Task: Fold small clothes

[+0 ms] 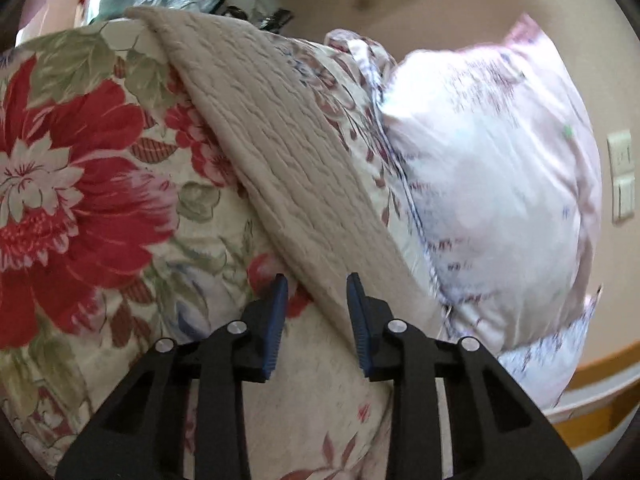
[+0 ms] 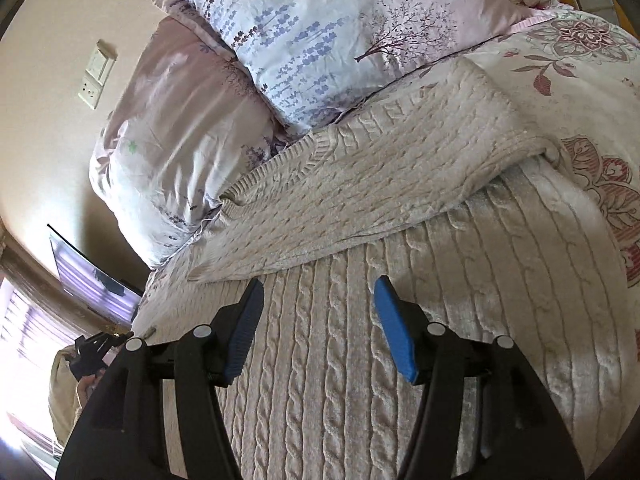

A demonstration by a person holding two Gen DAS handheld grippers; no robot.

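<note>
The cream cable-knit sweater (image 2: 360, 340) lies spread on the bed, filling the lower half of the right wrist view, its ribs running up from 6 o'clock. One sleeve (image 2: 360, 184) is folded across the body, slanting from 8 o'clock up to 2 o'clock, its ribbed cuff end near the pillows. In the left wrist view the same sweater (image 1: 280, 140) shows as a beige band running from 11 o'clock down to 5 o'clock over the bedspread.

The right claw (image 2: 318, 292) hovers over the sweater's body, jaws wide apart, blue pads bare, nothing between them. The left claw (image 1: 317, 286) is parted too, more narrowly, with the sweater's edge seen in the gap; whether the pads touch the knit I cannot tell.

Under it all, the floral bedspread (image 1: 80, 184) shows big red blooms at 9 o'clock in the left view. At 12 o'clock in the right view, a lavender-print pillow (image 2: 340, 32) leans on a pinkish pillow (image 2: 172, 132) at 10 o'clock. Wall switches (image 2: 96, 76) sit on the beige wall beyond, at 10 o'clock.
</note>
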